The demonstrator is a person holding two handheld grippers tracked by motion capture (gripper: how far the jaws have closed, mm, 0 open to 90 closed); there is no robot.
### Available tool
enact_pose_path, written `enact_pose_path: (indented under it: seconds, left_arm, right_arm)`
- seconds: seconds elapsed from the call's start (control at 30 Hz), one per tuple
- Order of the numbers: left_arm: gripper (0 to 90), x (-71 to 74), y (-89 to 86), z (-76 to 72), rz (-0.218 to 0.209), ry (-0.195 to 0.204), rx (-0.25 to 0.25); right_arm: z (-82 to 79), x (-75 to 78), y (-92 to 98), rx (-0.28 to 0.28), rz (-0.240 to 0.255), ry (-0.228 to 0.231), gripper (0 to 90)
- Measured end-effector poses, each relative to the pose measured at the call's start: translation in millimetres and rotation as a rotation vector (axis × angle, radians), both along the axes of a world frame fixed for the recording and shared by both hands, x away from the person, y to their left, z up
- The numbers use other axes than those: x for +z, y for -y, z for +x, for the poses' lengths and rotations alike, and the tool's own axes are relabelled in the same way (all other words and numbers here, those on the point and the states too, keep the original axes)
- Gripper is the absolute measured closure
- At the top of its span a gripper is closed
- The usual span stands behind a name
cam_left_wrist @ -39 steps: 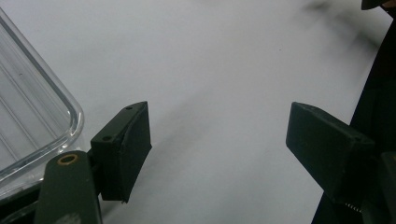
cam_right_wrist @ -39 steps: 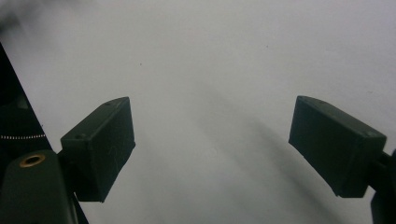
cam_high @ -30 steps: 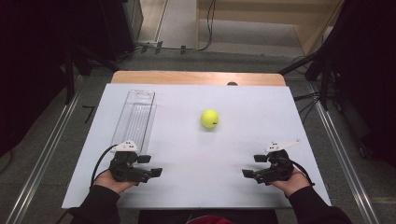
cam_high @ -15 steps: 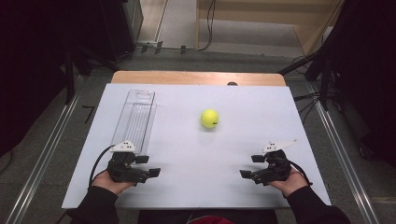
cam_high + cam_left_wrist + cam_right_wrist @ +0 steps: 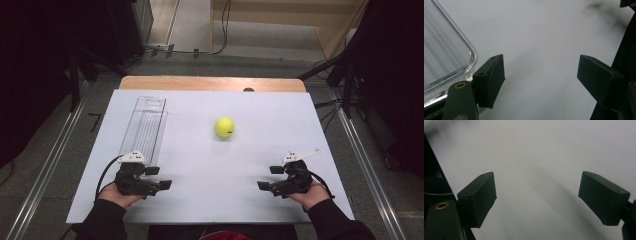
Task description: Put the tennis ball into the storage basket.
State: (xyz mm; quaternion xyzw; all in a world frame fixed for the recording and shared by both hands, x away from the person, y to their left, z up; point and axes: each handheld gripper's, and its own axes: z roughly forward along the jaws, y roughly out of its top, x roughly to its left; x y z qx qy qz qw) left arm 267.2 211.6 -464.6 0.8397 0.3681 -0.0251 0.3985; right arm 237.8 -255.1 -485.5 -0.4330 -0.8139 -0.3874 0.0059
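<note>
1. Nearest the person, the left gripper [image 5: 161,179] and the right gripper [image 5: 267,177] rest low over the front edge of the white rectangular tabletop [image 5: 200,200], one in each hand, tips turned toward each other.
2. In the left gripper view, its two black jaws stand spread with only bare white surface between them. The right gripper view shows the same: jaws apart, pinching nothing.
3. Just beyond the left gripper lies the long clear plastic tray with a ribbed floor [image 5: 145,125]; its rounded near corner [image 5: 461,57] sits beside that gripper's jaw. Nothing lies in the tray.
4. Farther out, near the middle of the table and well apart from both grippers and the tray, sits the yellow-green tennis ball [image 5: 224,127], untouched.
5. Judged from this, the work has barely begun: reaching, gripping the ball and, probably, setting it in the tray all remain.
</note>
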Motion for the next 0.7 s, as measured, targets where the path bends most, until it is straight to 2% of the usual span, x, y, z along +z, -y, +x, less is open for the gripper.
enact_pose_path:
  seconds: [0.23,0.53,0.7]
  left_arm:
    - [22.6,-0.1,-0.1,0.4,0.001,-0.001,-0.001]
    - [22.6,1.5,1.2,0.9,-0.009,-0.025,-0.001]
    - [22.6,4.3,3.6,1.1,-0.011,-0.02,-0.007]
  right_arm:
    - [0.0,-0.2,-0.6,0.01,0.007,0.003,12.6]
    - [0.2,-0.7,-0.4,0.008,0.002,-0.002,12.7]
    - [0.1,-0.4,-0.3,0.005,0.003,-0.004,12.7]
